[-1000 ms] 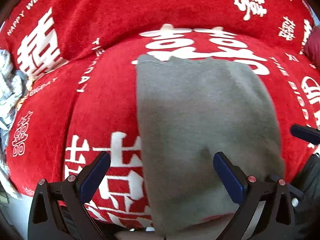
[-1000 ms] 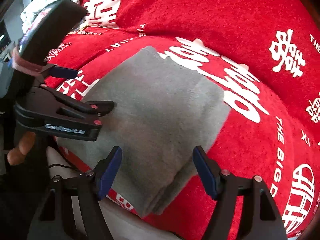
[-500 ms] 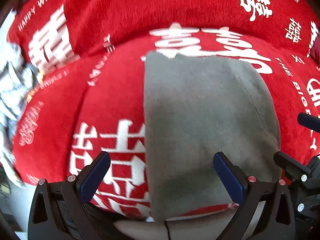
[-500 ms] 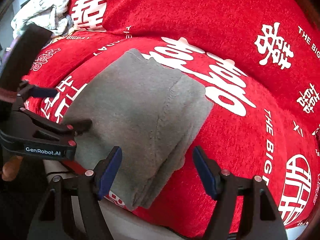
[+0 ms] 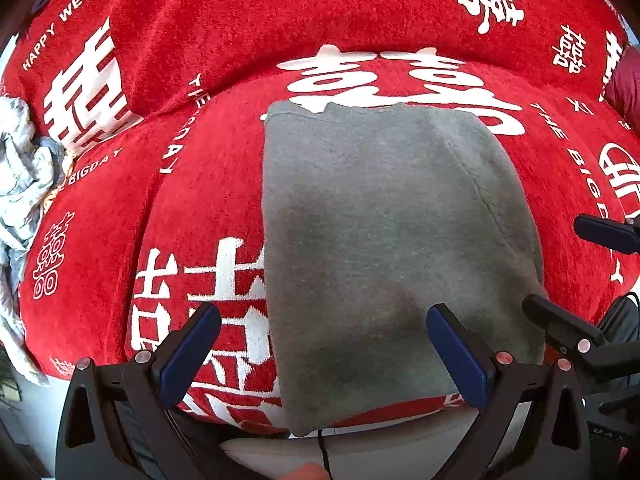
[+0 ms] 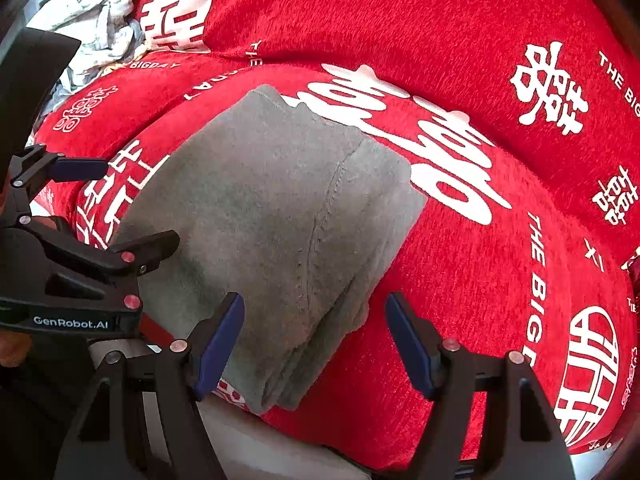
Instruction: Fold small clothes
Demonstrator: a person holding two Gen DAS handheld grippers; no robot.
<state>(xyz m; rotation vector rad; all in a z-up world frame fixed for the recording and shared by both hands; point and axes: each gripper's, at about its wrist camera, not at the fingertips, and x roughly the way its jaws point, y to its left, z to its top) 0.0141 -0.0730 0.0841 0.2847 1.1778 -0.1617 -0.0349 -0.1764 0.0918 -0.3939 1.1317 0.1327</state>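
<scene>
— So, what covers the seat?
— A red blanket (image 5: 208,184) with white characters and English words such as "HAPPY WEDDING" and "THE BIGDAY", spread over the cushion and up the backrest.
— And the garment?
— The grey garment (image 5: 380,240) lies folded flat on the blanket, reaching from the front edge of the cushion back toward the middle; its stacked layers show at the right side (image 6: 280,216).
— How do the tools stand?
— The left gripper (image 5: 322,350) hangs above the front edge with its 2 blue-padded fingers spread wide and nothing between them, over the garment's left border. The right gripper (image 6: 316,340) also gapes empty, over the garment's near right corner.
— Anything else around?
— A heap of pale crumpled cloth (image 5: 20,184) sits at the blanket's left edge. From the right camera, the left gripper's black body blocks part of the left side.
</scene>
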